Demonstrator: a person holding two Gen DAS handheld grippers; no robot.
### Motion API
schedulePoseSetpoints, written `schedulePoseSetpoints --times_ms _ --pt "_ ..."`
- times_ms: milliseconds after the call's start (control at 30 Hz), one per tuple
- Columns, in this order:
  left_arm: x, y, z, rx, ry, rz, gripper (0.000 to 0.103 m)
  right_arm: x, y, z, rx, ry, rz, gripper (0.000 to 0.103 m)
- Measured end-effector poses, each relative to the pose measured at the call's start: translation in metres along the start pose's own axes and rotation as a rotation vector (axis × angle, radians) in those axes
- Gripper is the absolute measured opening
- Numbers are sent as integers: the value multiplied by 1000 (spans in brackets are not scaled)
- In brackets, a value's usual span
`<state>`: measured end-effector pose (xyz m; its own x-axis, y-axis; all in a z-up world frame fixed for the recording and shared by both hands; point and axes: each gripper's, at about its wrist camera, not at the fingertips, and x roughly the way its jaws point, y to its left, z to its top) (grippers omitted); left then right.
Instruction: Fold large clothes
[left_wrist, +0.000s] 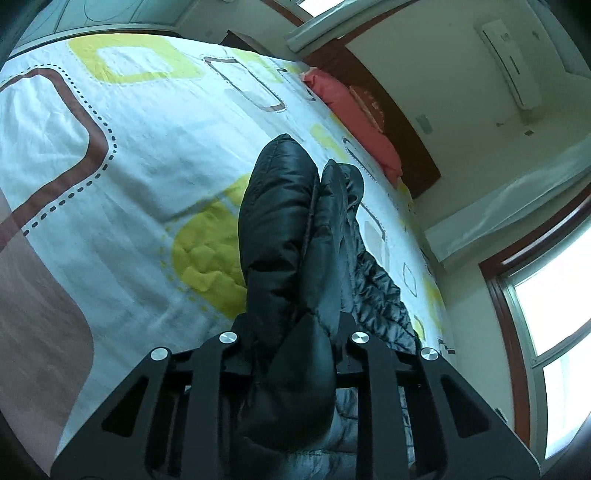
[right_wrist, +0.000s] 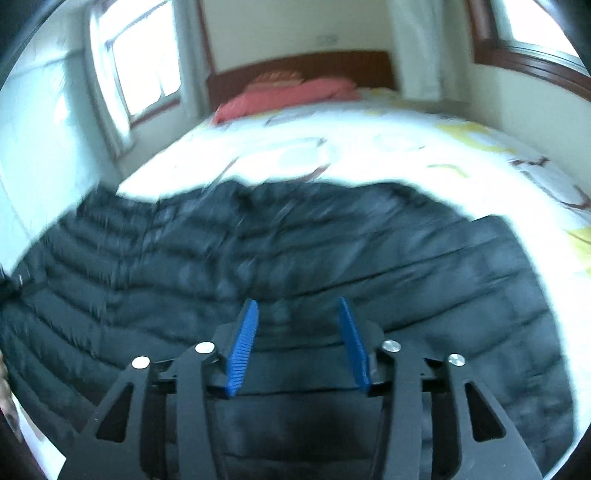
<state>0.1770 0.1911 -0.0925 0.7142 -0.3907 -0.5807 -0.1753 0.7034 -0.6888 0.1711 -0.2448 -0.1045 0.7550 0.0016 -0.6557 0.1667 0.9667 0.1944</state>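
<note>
jacket (left_wrist: 280, 229): glossy quilted cloth | bedspread (left_wrist: 147, 155): matt cotton | headboard (right_wrist: 295, 62): wood

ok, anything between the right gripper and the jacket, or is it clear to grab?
Nothing visible in the way. The right gripper hangs open directly over the black puffer jacket, blue pads bare. The left gripper is already shut on a fold of the jacket.

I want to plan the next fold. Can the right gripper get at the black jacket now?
Probably yes: the right gripper has open, empty jaws just above the black jacket, and nothing lies between them.
</note>
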Motion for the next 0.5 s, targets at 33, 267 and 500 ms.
schedulePoseSetpoints --times_ms 33,267,500 --pt "0 -4 0 0 1 -2 23 -6 -12 4 21 -17 -17 54" --pt "-7 -34 -3 48 -8 -25 23 -7 -153 15 258 27 -103 61" --pt "-12 -61 -12 110 -13 -28 22 37 -207 -1 453 132 114 68"
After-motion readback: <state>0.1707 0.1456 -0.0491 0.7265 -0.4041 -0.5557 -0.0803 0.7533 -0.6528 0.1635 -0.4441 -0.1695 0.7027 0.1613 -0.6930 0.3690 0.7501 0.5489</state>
